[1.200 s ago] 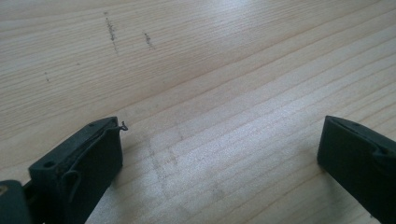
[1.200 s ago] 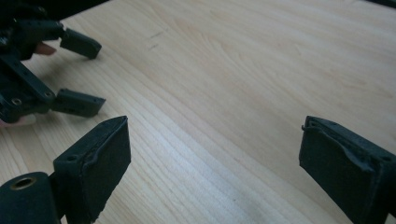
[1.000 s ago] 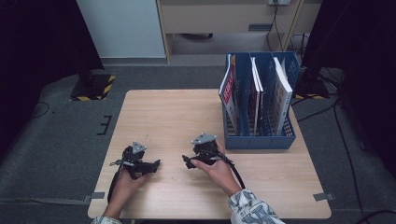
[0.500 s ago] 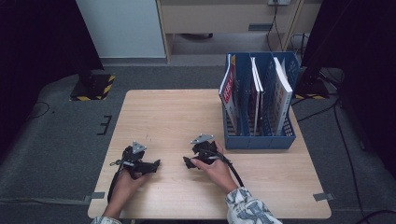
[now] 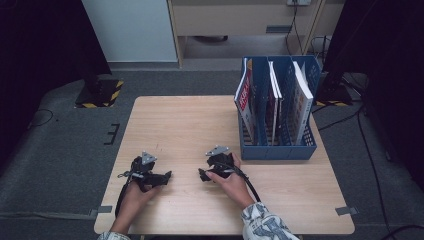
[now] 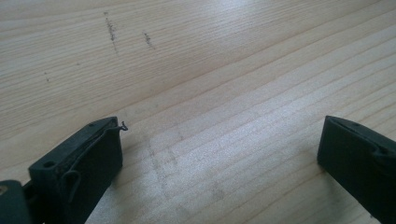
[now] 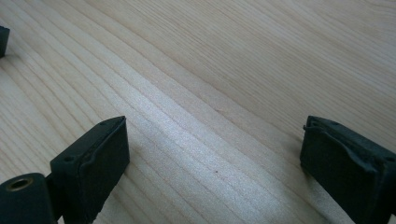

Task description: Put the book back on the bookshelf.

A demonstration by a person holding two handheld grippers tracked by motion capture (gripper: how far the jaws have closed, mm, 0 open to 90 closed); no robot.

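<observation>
- Left tool (image 5: 167, 175) and right tool (image 5: 201, 175): jaws wide apart, empty, resting on bench (image 5: 175, 125).
- Step: likely idle, pre-reach.
- Next: probably reach toward blue file rack (image 5: 277, 150).

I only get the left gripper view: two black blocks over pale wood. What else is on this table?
Observer: A blue file rack stands on the table's right side, with magazines upright in it.
Operator: Is there a second hand-held gripper?
Observer: Yes. The right hand-held gripper sits low over the wood just ahead of the rack's near left corner, jaws apart with nothing between them.
Operator: And where is mine?
Observer: The left hand-held gripper is near the table's front edge, its jaws pointing toward the right one.
</observation>
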